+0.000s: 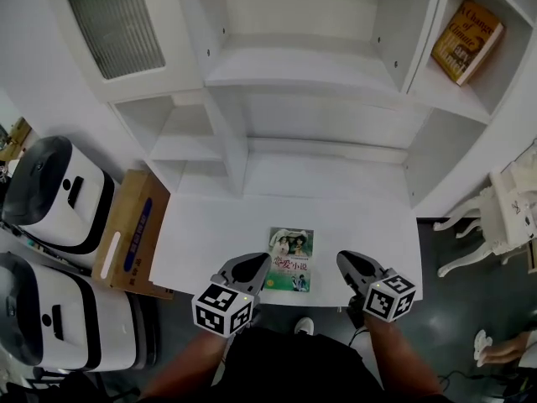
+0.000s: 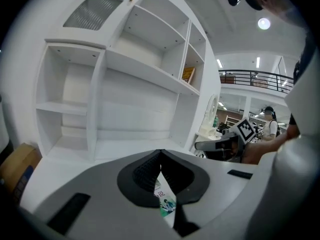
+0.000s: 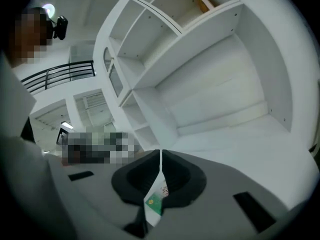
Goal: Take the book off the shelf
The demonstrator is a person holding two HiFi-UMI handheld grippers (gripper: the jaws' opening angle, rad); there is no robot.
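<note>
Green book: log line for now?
green book flat on desk | left gripper shut, beside it | right gripper shut, empty | brown book on shelf

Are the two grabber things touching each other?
Apart. The head view shows the green book and white table between the left gripper and the right gripper.

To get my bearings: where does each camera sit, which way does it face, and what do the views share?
Head view: on the person's head, looking down at the table, the green book lying on it and the shelf unit; both forearms, the left gripper and the right gripper show.
Left gripper view: on the left gripper, facing the shelf unit; its closed jaws below, the right gripper at right.
Right gripper view: on the right gripper, facing the shelf unit; its closed jaws below.
Shared: all three show the orange book on the upper shelf.
</note>
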